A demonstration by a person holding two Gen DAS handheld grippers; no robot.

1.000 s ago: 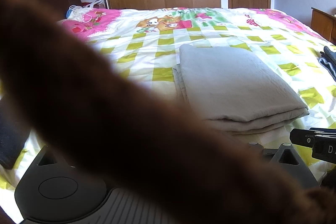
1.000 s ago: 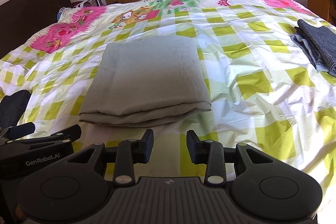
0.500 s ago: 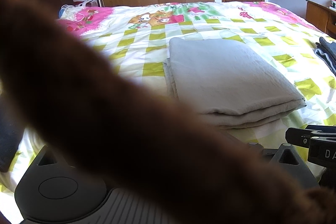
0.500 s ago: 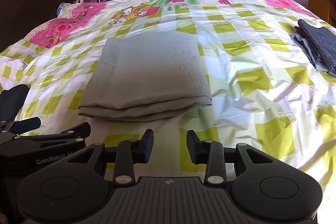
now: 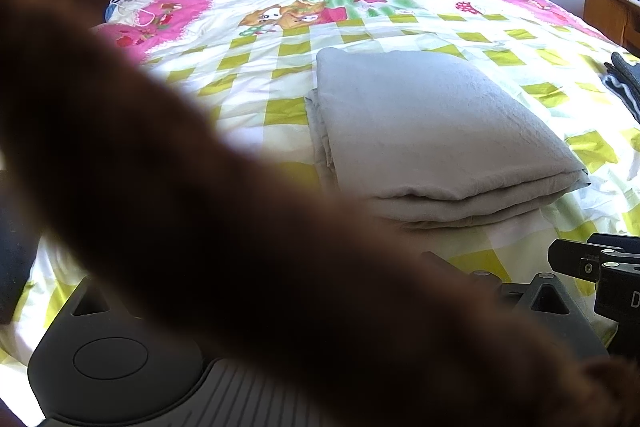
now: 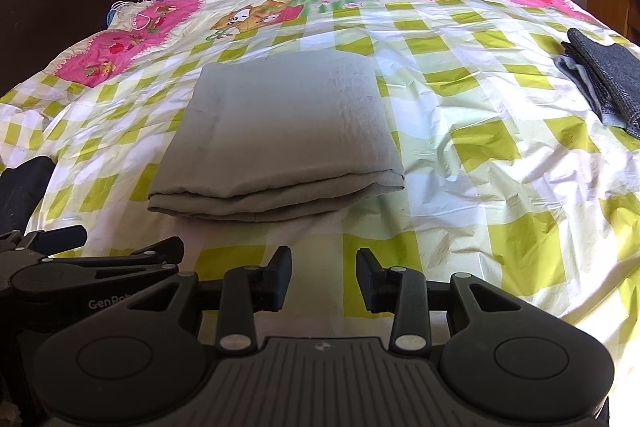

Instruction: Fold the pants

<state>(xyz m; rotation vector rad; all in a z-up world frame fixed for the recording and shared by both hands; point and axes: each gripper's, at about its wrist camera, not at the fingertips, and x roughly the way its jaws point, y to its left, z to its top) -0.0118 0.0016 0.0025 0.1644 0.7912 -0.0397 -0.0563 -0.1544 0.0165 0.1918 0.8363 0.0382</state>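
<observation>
two grippers sit at the near edge of the bed (image 6: 500, 163), both short of the pants (image 6: 280, 131), which lie folded into a flat grey stack on the checked cover, straight ahead of the tools and apart from them.

right gripper (image 6: 323, 275): jaws spread, nothing between them, only bare cover showing in the gap. the stack's near folded edge lies just beyond the fingertips, slightly to the left of the gap. its layers are visible along that near edge.

left gripper (image 6: 92, 251): seen from the right wrist view as a dark body low at the left, with its fingers pointing right along the near edge. it is cut off by the frame, and whether its jaws are spread or pressed together cannot be told.

long axis of the stack: judged to run near to far, though only a little longer than it is wide. the right gripper appears to be the nearer of the two.

hidden: in the left wrist view a blurred brown shape (image 5: 200, 227) covers most of the lower left, masking that gripper's own fingers. what the shape is cannot be determined. a second dark folded garment (image 6: 608, 83) lies far right, partly cut off.
</observation>
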